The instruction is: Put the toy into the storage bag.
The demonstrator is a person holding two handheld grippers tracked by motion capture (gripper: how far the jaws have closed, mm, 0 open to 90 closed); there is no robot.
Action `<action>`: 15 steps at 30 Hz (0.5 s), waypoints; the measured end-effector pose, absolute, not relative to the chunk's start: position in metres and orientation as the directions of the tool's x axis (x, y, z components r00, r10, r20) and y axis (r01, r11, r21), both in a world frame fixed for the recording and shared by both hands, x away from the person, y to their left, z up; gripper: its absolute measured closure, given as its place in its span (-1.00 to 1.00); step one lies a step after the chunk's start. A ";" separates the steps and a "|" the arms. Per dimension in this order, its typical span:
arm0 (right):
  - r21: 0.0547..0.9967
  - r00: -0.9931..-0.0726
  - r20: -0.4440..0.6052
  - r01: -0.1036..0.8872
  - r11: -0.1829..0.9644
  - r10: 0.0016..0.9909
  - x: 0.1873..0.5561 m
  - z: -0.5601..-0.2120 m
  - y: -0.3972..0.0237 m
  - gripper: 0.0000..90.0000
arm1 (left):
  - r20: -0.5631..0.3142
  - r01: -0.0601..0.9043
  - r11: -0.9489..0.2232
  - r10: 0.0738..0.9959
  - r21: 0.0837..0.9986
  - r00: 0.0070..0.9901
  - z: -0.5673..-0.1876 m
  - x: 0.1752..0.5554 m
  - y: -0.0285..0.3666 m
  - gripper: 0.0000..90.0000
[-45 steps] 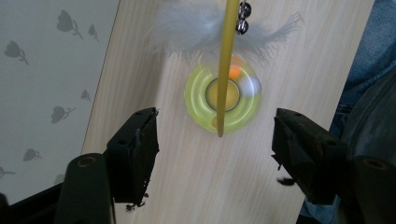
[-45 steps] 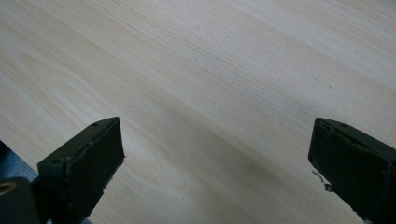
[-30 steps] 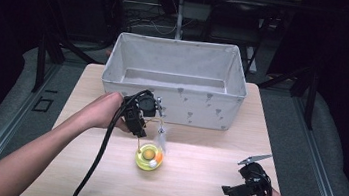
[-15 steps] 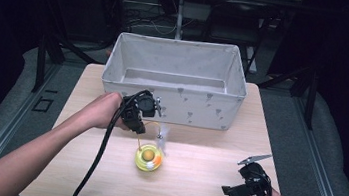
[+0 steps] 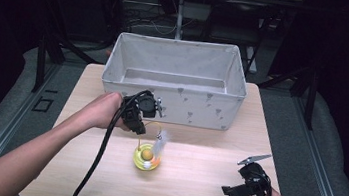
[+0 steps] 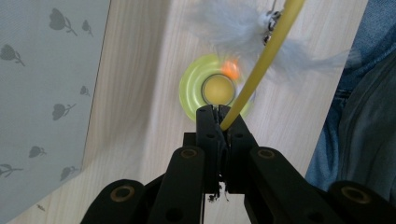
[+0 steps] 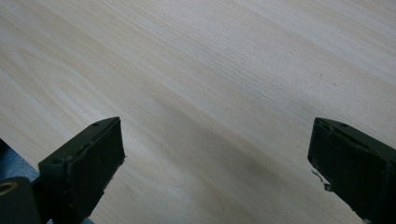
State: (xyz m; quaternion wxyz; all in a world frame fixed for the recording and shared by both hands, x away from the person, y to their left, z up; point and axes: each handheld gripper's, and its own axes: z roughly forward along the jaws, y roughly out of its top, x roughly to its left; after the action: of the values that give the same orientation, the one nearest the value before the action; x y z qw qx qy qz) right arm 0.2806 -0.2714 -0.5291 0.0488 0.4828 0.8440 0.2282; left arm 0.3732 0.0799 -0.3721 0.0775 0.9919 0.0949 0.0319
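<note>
From above, the left gripper (image 5: 136, 115) pinches a yellow wire (image 5: 151, 125) above a green toy (image 5: 146, 158), near a fabric bin (image 5: 174, 80); feathers (image 5: 160, 141) blur. Left gripper view: jaws clamp the wire (image 6: 261, 60). Right gripper view: the jaws stand wide over the table (image 7: 210, 93).

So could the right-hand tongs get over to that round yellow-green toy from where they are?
Probably yes: the right tongs are open, with bare wooden table between them and the round yellow-green toy. The left tongs grip its yellow wire above.
</note>
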 end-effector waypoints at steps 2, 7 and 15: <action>0.433 -0.528 0.139 0.793 0.429 0.838 0.281 -0.529 -0.271 -0.93 | 0.056 0.180 -0.972 0.190 0.151 0.980 -0.371 0.372 0.079 0.95; 0.431 -0.527 0.138 0.794 0.429 0.838 0.280 -0.529 -0.271 -0.92 | 0.068 0.180 -0.973 0.191 0.142 0.979 -0.366 0.373 0.082 0.95; 0.431 -0.528 0.138 0.794 0.429 0.838 0.280 -0.528 -0.271 -0.93 | 0.068 0.192 -0.971 0.203 0.145 0.977 -0.356 0.374 0.089 0.95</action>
State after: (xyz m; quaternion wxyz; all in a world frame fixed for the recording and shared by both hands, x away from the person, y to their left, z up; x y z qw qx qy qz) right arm 0.2804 -0.2714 -0.5284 0.0486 0.4832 0.8440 0.2277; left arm 0.3740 0.0888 -0.3558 0.0691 0.9918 0.0994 0.0412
